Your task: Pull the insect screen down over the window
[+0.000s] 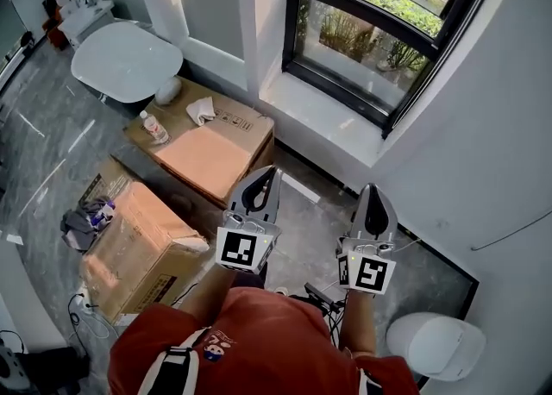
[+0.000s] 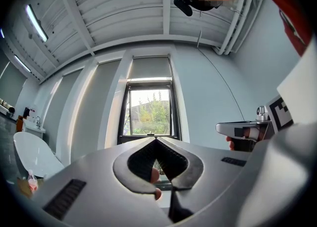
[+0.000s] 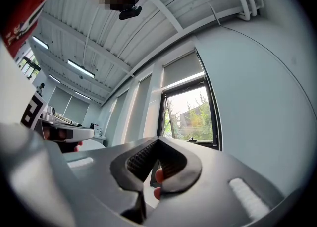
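Note:
The black-framed window (image 1: 379, 31) is set in the wall ahead of me, above a white sill (image 1: 319, 104); trees show through the bare glass. In the left gripper view the window (image 2: 150, 112) has a grey panel (image 2: 148, 67) above it with a pale bar along its lower edge. My left gripper (image 1: 269, 171) and right gripper (image 1: 371, 188) are side by side at chest height, pointing toward the window and well short of it. Both are shut with nothing between the jaws: the left tips (image 2: 156, 139) meet, and so do the right tips (image 3: 158, 139).
Two cardboard boxes (image 1: 207, 147) (image 1: 142, 251) lie on the floor to my left, the far one with a bottle (image 1: 153, 128) and a cloth on it. A white round table (image 1: 125, 57) stands behind them. A white rounded object (image 1: 435, 346) sits by the right wall.

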